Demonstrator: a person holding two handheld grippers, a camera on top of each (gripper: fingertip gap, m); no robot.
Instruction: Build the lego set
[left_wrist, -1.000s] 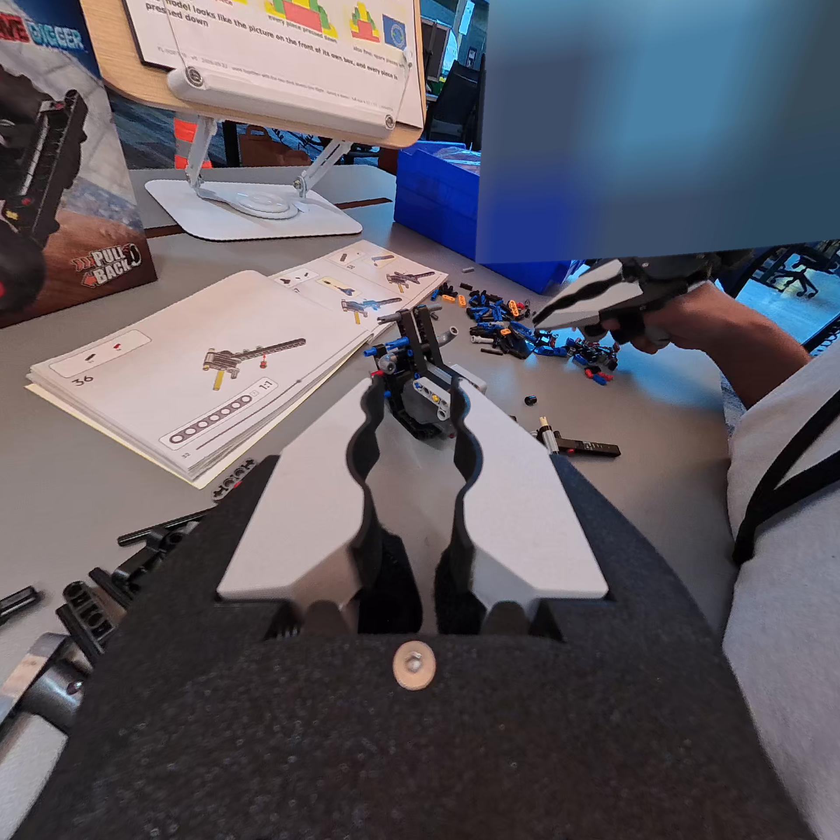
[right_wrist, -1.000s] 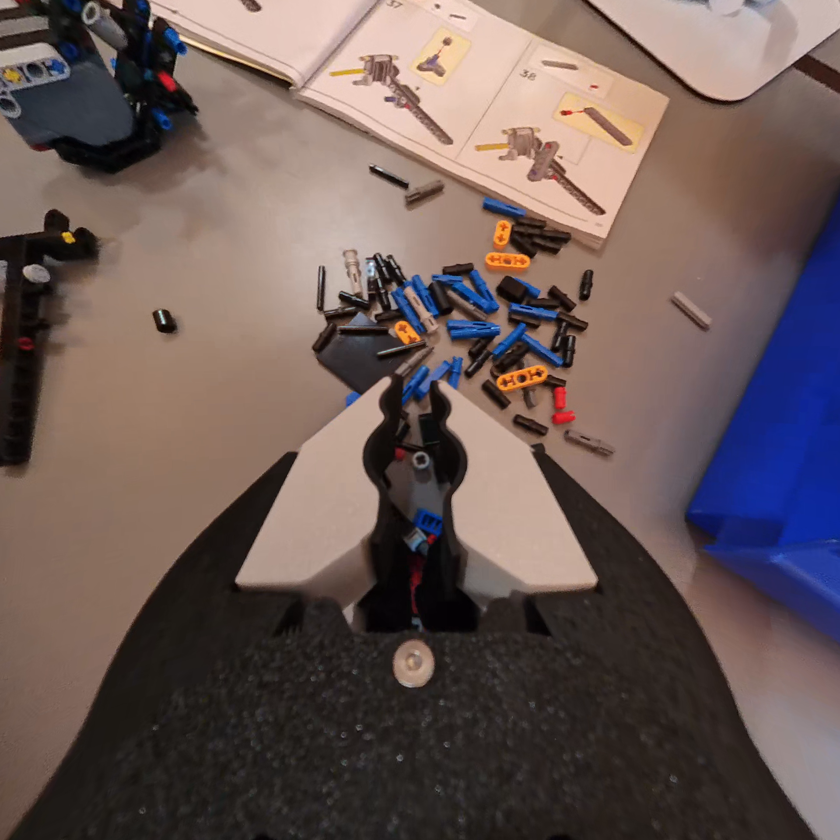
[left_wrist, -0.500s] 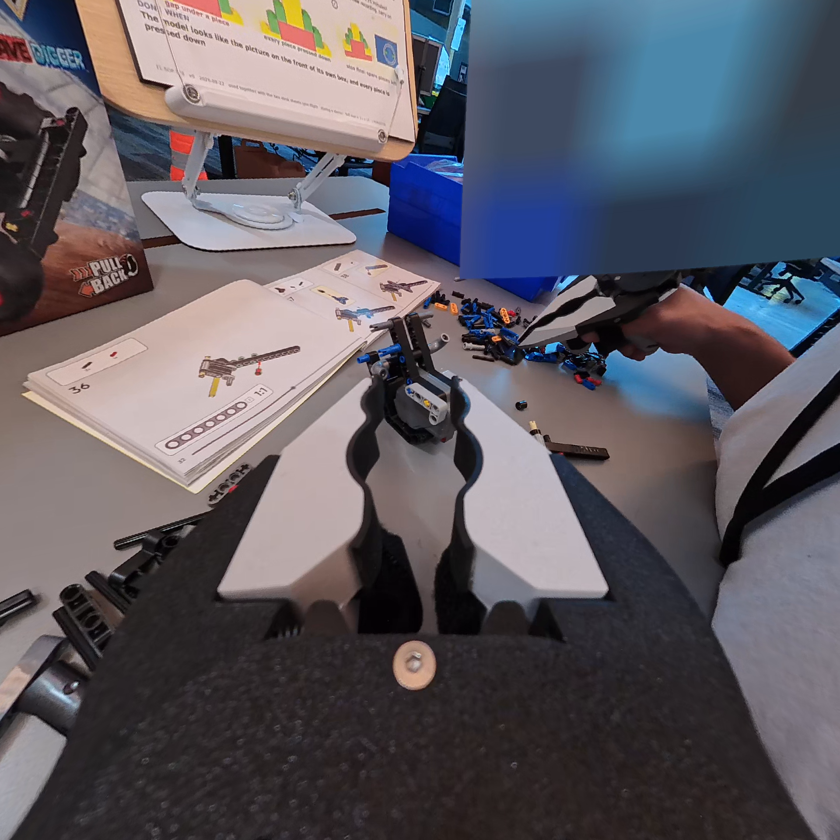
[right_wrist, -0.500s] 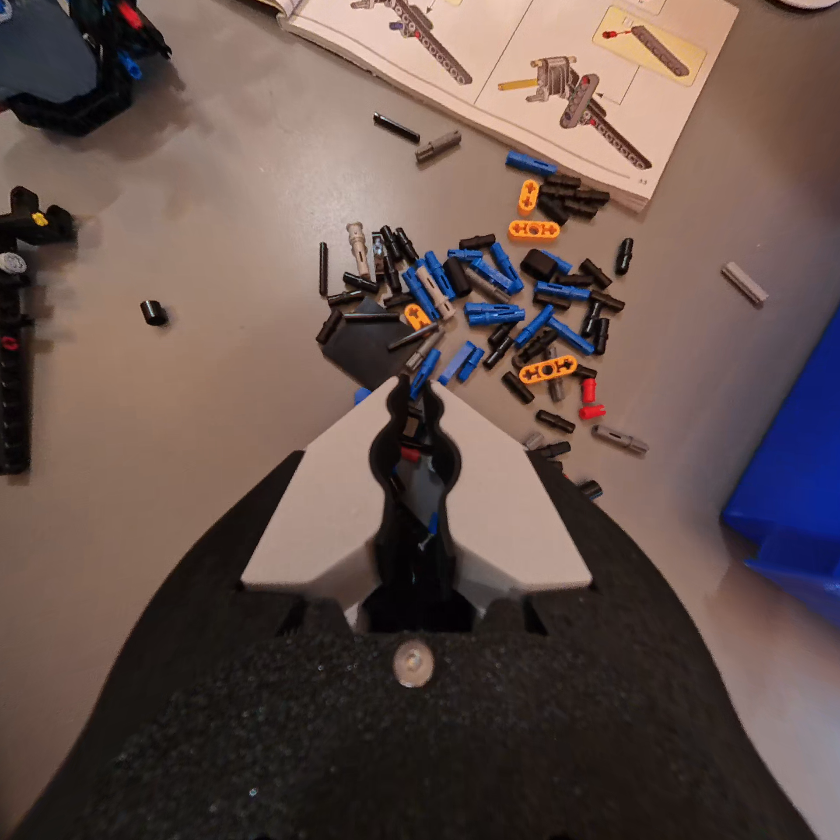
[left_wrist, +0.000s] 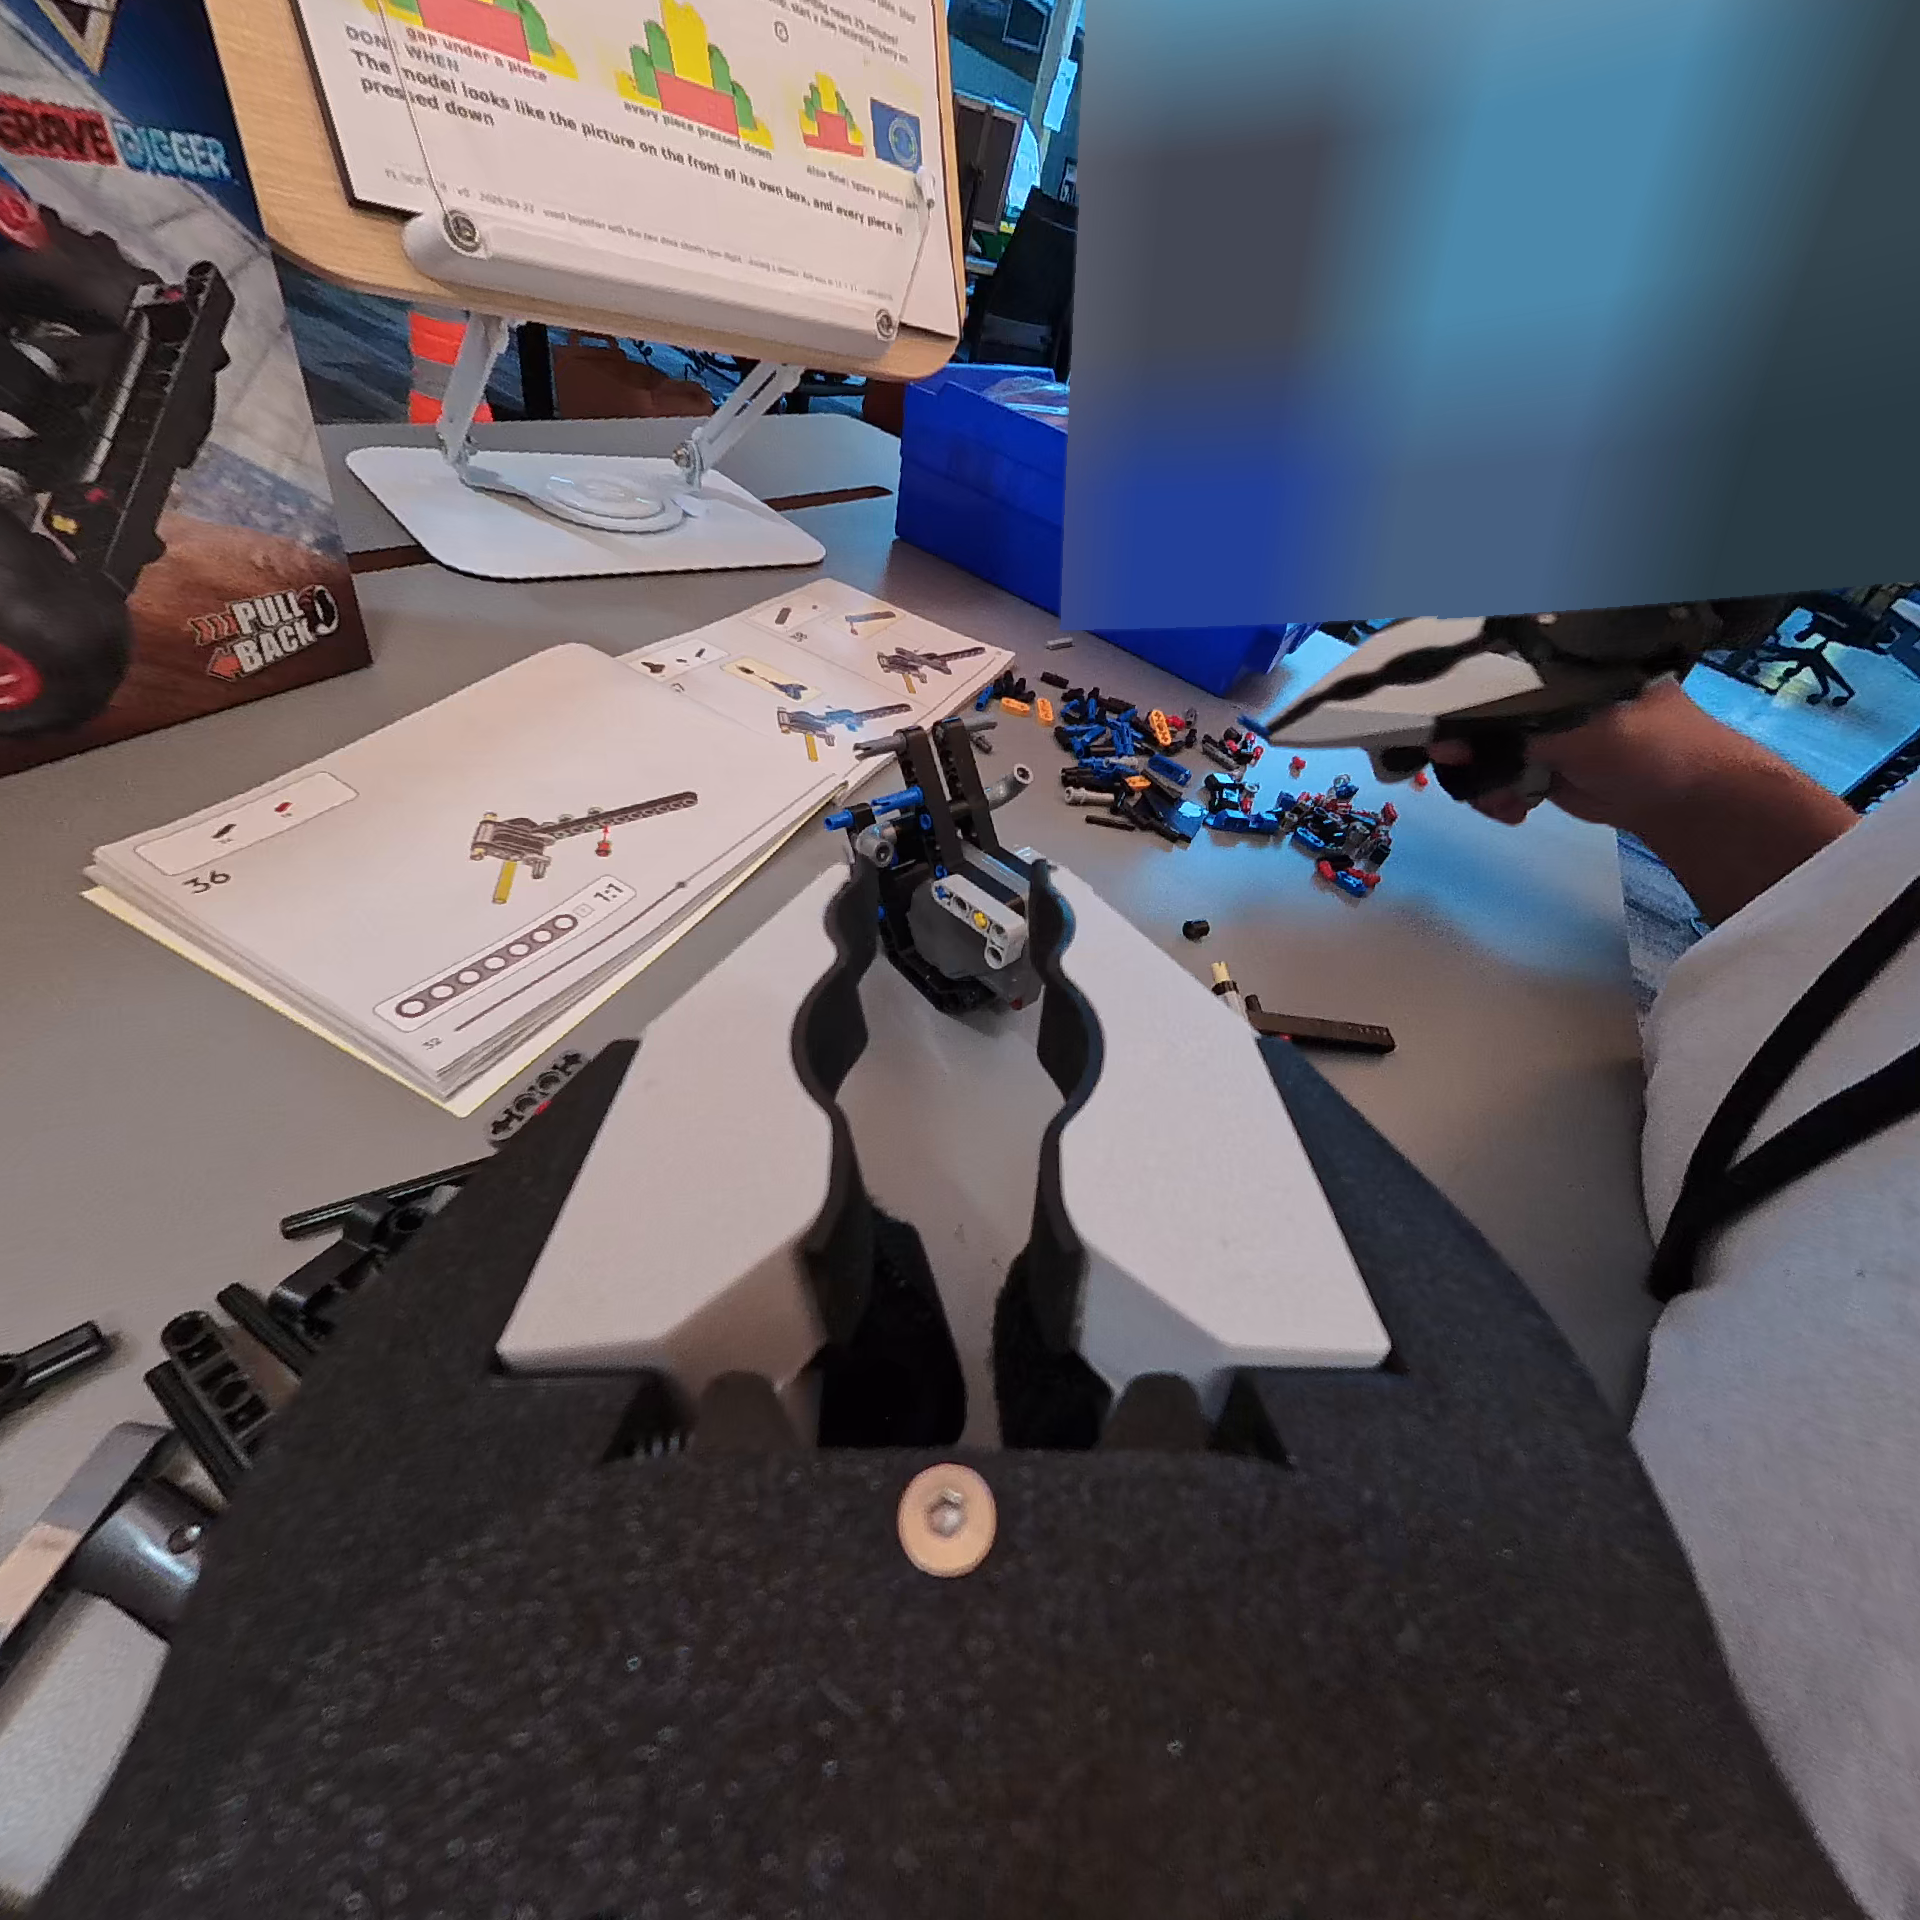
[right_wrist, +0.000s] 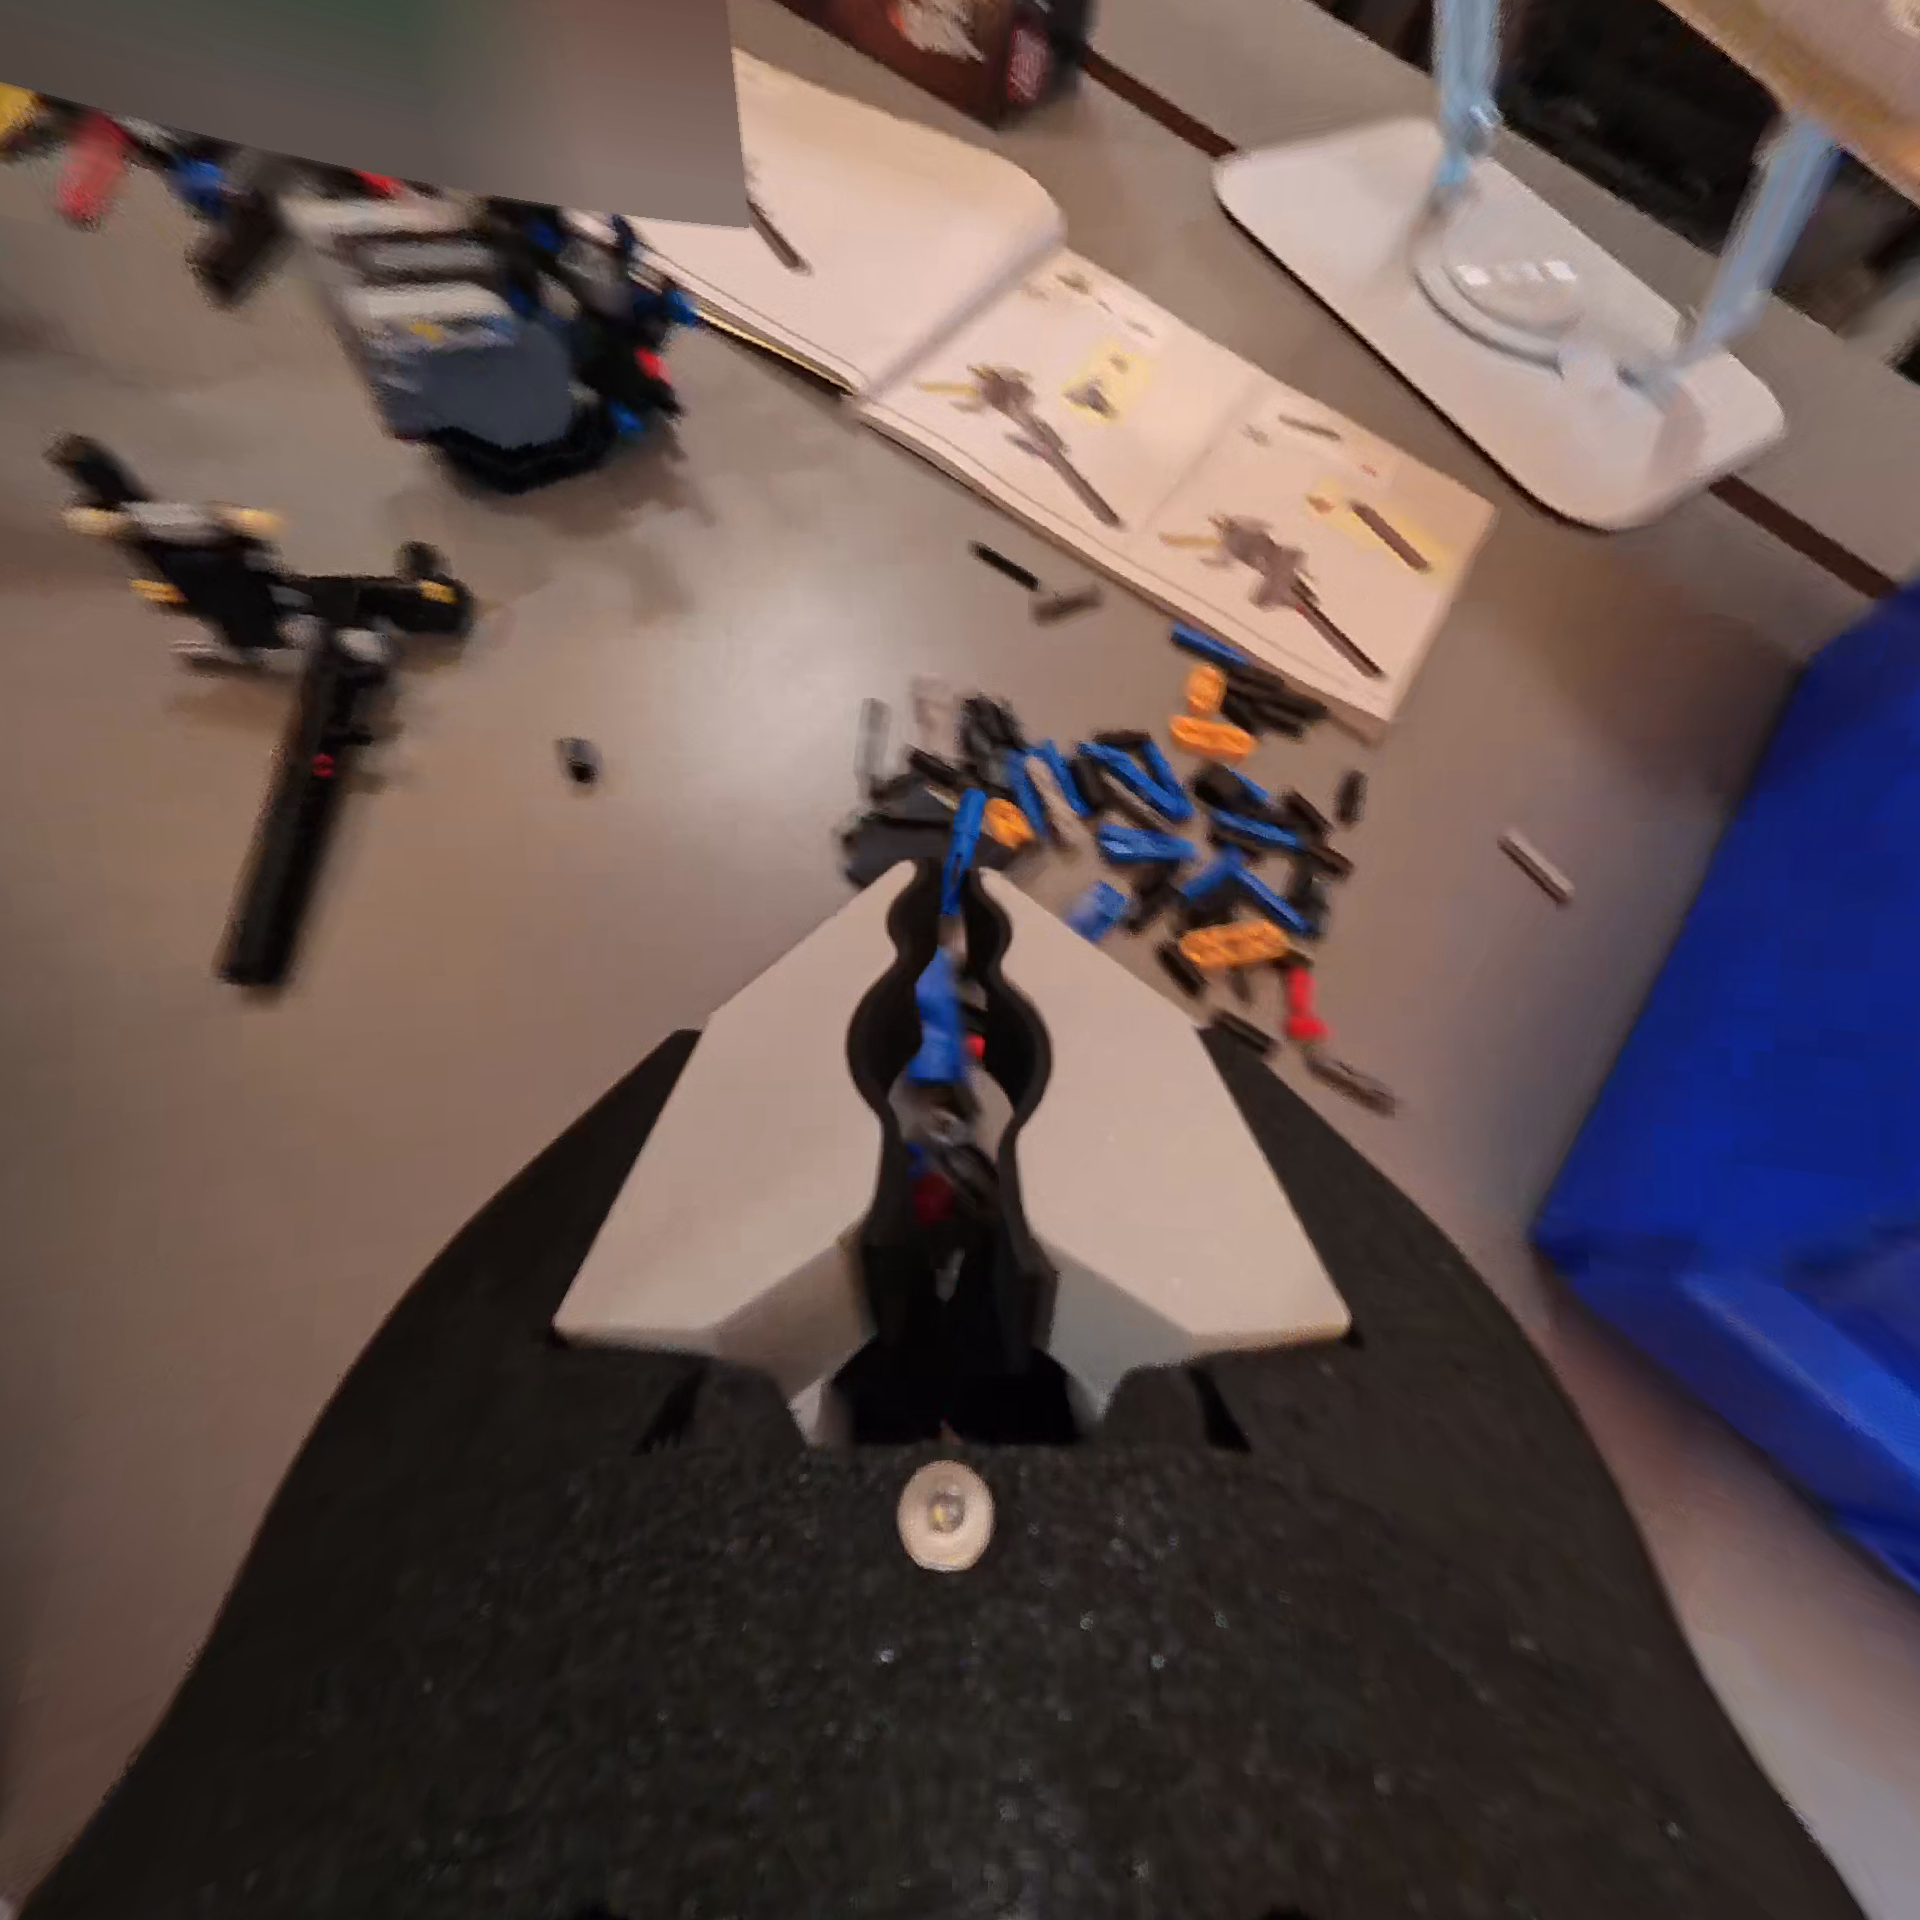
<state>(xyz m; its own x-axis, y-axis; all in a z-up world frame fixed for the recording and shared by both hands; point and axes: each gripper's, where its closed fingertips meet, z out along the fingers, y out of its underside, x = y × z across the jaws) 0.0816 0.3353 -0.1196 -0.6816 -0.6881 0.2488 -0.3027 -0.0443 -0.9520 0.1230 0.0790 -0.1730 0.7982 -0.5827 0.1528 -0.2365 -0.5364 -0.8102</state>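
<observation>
Your right gripper (right_wrist: 951, 883) has its tips pinched nearly together on a blue Technic pin (right_wrist: 961, 847), which sticks out past the tips toward 12 o'clock; the view is motion-blurred, but the pin sits clear above the table. In the left wrist view that same gripper (left_wrist: 1262, 727) hangs in the air at about 2 o'clock, a speck of blue at its point, above the loose pile of pins and connectors (left_wrist: 1174, 769).

Your left gripper (left_wrist: 940, 914) stands open with a wide gap between its fingers and has hold of nothing. The partly built black, grey and blue assembly (left_wrist: 951, 894) stands on the grey table (left_wrist: 208, 1101) just past the fingertips, at 12 o'clock; I cannot tell whether the tips touch it.

The open instruction booklet (left_wrist: 499, 862) lies at 10 o'clock from the assembly. A long black beam sub-assembly (right_wrist: 296, 727) lies at 9 o'clock in the right wrist view, apart from the pile. The blue bin (right_wrist: 1766, 1039) sits at 3 o'clock there, and the white stand base (right_wrist: 1455, 312) at 1 o'clock.
</observation>
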